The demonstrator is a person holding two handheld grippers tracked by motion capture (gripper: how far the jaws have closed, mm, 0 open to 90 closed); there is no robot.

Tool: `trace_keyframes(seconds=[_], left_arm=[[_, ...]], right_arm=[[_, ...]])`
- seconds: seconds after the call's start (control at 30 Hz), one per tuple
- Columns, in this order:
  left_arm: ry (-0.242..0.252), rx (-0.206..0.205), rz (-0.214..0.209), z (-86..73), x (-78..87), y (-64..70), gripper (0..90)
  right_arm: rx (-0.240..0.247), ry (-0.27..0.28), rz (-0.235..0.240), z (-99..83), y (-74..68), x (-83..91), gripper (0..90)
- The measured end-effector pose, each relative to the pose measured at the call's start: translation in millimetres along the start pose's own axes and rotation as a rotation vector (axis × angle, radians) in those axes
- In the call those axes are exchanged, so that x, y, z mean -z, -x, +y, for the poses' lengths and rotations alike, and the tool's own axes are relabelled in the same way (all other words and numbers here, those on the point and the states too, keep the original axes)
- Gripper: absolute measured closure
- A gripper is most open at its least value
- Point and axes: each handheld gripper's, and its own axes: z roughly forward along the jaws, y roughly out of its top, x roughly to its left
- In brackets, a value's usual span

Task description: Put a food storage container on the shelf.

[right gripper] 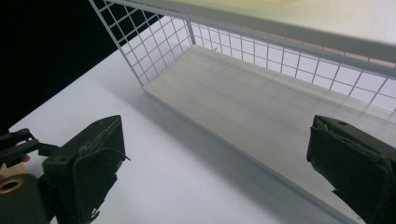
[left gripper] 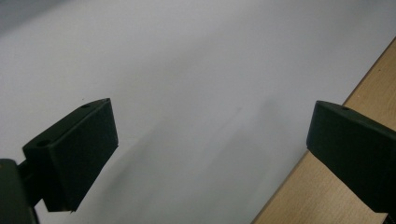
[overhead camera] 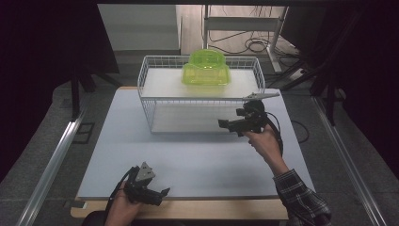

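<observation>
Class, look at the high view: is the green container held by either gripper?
No. The green container sits on the wire rack's top shelf, apart from both grippers.

A bin [overhead camera: 206, 68] sits on the upper shelf of a wire rack [overhead camera: 149, 101] standing at the back of the table [overhead camera: 197, 160].

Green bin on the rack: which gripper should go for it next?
Right, probably. The right gripper is open and sits just in front of the rack, below the green bin on its top shelf. The left gripper, also open, is back at the table's near edge.
</observation>
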Motion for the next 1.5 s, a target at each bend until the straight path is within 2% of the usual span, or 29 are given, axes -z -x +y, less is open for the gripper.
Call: trace_keyframes(seconds=[0.33,0.7,0.9,1.23,1.5], left_arm=[[-0.003,-0.009,0.005,-0.3,-0.8,0.6,1.6],[-0.001,-0.01,0.007,-0.2,-0.4,0.6,1.6],[-0.005,-0.01,0.008,-0.2,-0.9,0.8,1.6],[0.003,-0.005,0.007,-0.5,-0.4,-0.3,1.6],[0.007,-0.005,0.008,-0.7,-0.1,-0.8,1.7]], right_arm=[[0.04,-0.014,-0.048,-17.7,-3.7,-2.7,0.8],[0.064,-0.037,-0.071,-42.7,-6.0,-9.7,0.5],[0.049,-0.034,-0.065,-60.7,-4.6,-12.0,0.6],[0.036,-0.043,-0.085,-89.4,-6.0,-11.2,0.0],[0.058,-0.029,-0.101,-100.5,-10.0,-1.8,0.0]])
